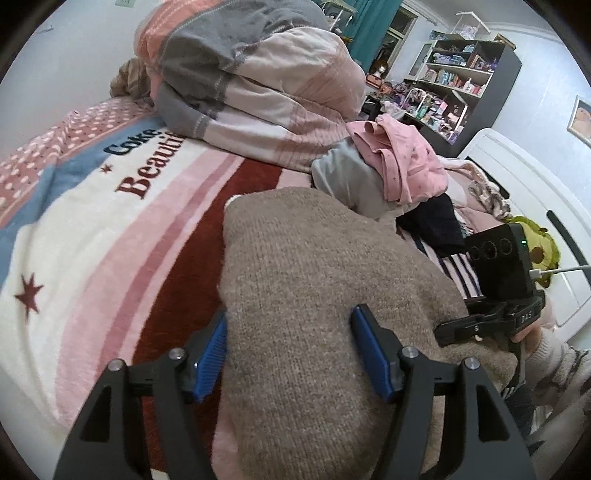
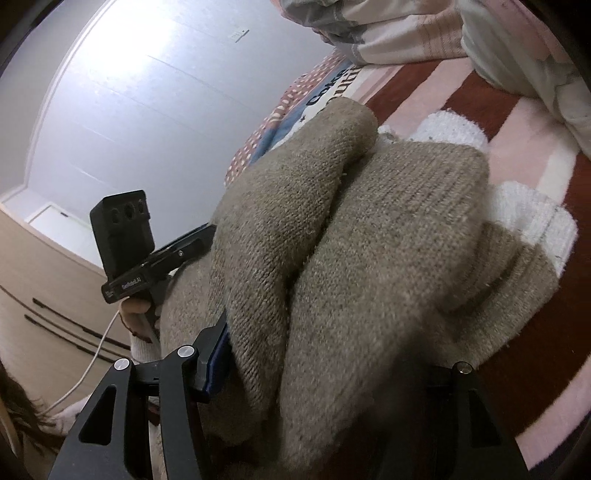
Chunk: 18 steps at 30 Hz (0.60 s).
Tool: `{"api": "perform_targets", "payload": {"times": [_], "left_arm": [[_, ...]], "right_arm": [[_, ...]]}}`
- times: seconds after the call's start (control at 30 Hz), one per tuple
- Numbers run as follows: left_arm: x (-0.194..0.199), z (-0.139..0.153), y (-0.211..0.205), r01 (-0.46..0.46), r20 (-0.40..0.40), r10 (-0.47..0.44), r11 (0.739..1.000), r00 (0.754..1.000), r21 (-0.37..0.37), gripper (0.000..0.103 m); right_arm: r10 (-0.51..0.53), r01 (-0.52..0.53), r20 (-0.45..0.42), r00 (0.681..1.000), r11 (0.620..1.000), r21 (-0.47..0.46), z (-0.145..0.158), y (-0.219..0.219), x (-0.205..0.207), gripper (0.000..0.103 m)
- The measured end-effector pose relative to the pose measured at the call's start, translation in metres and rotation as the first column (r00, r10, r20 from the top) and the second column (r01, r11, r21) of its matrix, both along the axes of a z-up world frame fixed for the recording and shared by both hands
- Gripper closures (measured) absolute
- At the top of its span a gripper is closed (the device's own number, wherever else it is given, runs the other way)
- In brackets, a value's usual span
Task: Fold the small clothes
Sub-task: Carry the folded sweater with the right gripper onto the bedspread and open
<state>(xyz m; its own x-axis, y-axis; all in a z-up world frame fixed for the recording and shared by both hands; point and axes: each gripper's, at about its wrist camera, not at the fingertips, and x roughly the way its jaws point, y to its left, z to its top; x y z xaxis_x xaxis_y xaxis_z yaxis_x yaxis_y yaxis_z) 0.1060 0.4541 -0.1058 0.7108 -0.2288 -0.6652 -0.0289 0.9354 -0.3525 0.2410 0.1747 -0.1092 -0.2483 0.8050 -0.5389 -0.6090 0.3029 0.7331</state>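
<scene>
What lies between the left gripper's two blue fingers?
In the left wrist view, the beige knit garment fills the gap between the left gripper's fingers.

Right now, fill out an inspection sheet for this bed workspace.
Surface: striped blanket with lettering and stars covers the bed.
Job's things: beige knit garment lies bunched in front, white trim at its far end.
Clutter: pink garment on a grey one, dark cloth, rolled duvet.
Grippers: left gripper straddles the knit, jaws apart; right gripper has knit between its jaws, one finger hidden, grip unclear.
Cables: white cable at the right gripper's camera unit.
Surroundings: crowded shelves, teal curtain, white wall.
</scene>
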Motion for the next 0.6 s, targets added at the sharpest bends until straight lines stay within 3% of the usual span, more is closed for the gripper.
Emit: {"api": "perform_targets", "payload": {"times": [0.2,0.6], "left_arm": [[-0.017,0.018,-0.004,-0.064,0.003,0.064,0.995,0.998,0.077,0.041],[-0.054,0.046,-0.03,-0.128,0.029,0.125,0.984,0.992,0.12,0.04]], "right_arm": [[-0.021,0.022,0.032,0.999,1.0,-0.022,0.005,-0.018,-0.003,0.049],[-0.067,0.069,0.067,0.996,0.997,-0.032,0.028,-0.039,-0.037,0.049]]}}
